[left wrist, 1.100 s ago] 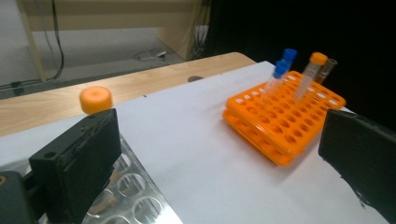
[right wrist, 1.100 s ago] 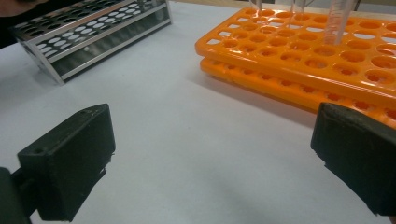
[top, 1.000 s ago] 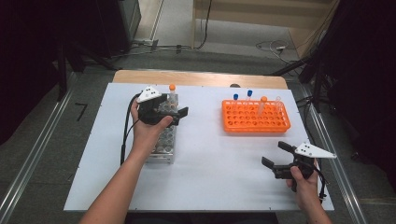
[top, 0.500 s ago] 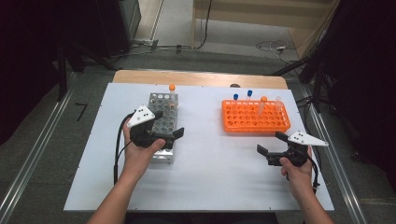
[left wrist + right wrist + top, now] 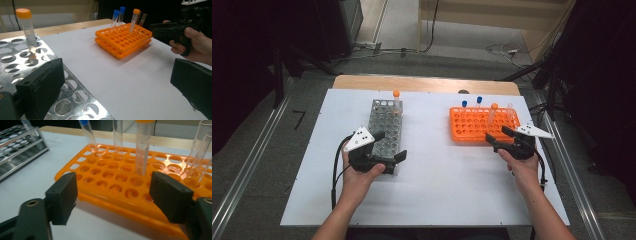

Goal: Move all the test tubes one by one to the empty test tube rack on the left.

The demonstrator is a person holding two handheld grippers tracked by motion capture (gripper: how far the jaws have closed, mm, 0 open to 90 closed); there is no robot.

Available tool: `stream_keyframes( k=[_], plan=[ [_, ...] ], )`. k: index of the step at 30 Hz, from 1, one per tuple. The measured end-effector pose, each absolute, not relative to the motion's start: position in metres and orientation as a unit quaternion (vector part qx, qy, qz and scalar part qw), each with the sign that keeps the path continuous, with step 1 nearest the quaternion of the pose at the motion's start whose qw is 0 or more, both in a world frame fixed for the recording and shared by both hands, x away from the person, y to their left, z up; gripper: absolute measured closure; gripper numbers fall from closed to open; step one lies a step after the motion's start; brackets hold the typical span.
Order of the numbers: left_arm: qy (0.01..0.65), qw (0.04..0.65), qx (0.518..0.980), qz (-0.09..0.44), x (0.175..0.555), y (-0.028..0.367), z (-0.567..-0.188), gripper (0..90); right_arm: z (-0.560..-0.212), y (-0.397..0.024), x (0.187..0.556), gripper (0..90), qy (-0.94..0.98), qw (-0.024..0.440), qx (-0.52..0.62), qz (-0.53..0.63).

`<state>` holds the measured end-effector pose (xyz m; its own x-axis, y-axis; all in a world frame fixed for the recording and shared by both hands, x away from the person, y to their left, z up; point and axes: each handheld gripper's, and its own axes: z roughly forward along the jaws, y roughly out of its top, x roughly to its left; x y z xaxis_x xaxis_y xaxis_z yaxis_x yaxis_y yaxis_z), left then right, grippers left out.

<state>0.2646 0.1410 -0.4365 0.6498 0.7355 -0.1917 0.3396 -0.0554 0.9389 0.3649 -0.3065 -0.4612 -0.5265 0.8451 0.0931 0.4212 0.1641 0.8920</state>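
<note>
Right gripper, jaws closing, nothing between, nr orange rack; orange-capped tube may tip if clipped. Left gripper wide.

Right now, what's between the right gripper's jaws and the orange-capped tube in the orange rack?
In the right gripper view, the right gripper faces the orange-capped tube; between them lie rows of empty holes of the orange rack.

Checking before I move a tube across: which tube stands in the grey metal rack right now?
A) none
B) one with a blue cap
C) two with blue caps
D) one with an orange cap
D: a single orange-capped tube stands at the far end of the grey metal rack; the blue-capped tubes are in the orange rack.
</note>
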Motion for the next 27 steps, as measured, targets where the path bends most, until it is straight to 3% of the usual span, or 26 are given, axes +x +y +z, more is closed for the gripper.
stream_keyframes(
  k=[12, 27],
  plan=[
    [0.385, 0.572, 0.704, 0.172, 0.265, 0.142, -0.439, 0.5, -0.465, -0.300, 0.402, 32.6, 0.732, 0.220, 0.461, 0.450],
    [0.387, 0.574, 0.700, 0.174, 0.265, 0.145, -0.438, 0.5, -0.475, -0.297, 0.428, 52.1, 0.714, 0.222, 0.485, 0.453]
  ],
)
